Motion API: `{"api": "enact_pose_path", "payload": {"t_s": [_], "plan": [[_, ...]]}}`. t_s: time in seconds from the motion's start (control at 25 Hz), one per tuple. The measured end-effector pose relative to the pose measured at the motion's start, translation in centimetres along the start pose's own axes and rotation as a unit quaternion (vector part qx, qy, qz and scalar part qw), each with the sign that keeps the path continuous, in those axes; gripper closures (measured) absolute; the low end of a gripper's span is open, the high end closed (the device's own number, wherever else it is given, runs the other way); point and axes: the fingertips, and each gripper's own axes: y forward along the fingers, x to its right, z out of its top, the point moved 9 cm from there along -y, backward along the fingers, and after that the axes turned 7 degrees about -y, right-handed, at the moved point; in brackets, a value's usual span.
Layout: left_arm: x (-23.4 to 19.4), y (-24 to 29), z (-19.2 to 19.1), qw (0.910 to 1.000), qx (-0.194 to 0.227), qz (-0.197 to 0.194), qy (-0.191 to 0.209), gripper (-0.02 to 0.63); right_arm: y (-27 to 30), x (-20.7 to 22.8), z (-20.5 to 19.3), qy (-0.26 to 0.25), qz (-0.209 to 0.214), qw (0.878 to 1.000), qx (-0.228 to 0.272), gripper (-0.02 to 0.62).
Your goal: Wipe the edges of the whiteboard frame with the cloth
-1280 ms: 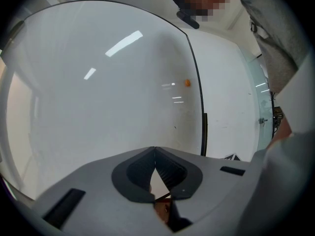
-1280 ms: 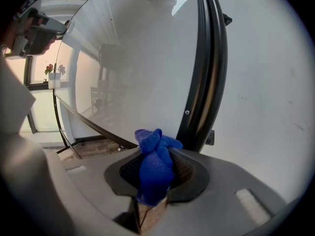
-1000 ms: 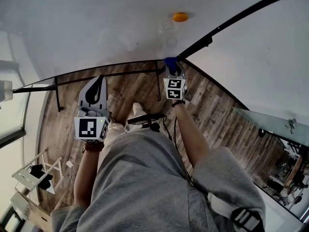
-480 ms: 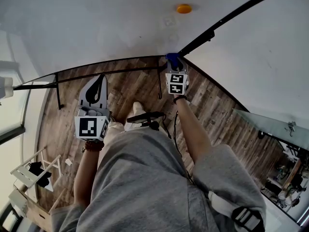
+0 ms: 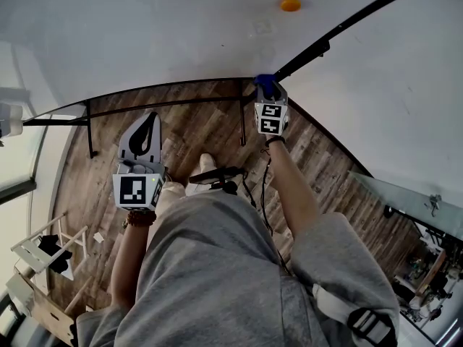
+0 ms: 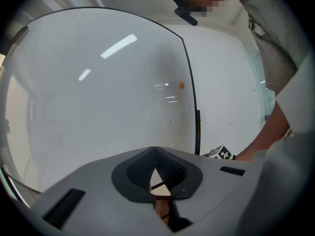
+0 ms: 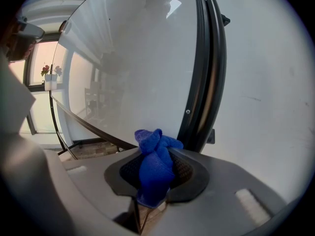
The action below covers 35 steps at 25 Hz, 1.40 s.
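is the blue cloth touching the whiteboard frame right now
Cannot tell. In the right gripper view the cloth, clamped in the right claw, sits close beside the black frame, but neither contact nor a gap shows plainly.

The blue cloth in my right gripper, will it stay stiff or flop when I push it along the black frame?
Probably floppy: the cloth bunches into soft folds where the right gripper pinches it. It would likely squash against the frame rather than scrape. It looks light and fuzzy, so it may drag a little but should not slip out.
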Motion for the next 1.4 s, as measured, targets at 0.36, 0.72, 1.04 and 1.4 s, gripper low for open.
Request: {"api": "enact_pose_path", "payload": {"t_s": [0.36,0.72,1.04,1.4], "plan": [[0.0,0.1,0.1,0.9999,-0.011,0.01,0.004,0.597,2.4,0.9,0.8,0.016,-0.007,1.0,0.005,0.491],[-0.5,-0.3,-0.4,0.9995,-0.011,0.028,-0.003,0.597,2.9,0.2,0.9,0.031,-0.012,0.999,0.008,0.491],[-0.4,-0.7,-0.4,0.9994,-0.011,0.031,-0.003,0.597,3.2,-0.5,1.3,0.03,0.004,1.0,0.006,0.491],[-1.2,-0.9,-0.3,0.9988,-0.003,0.049,-0.009,0.597,3.5,-1.8,1.7,0.028,0.025,0.999,0.007,0.491]]}}
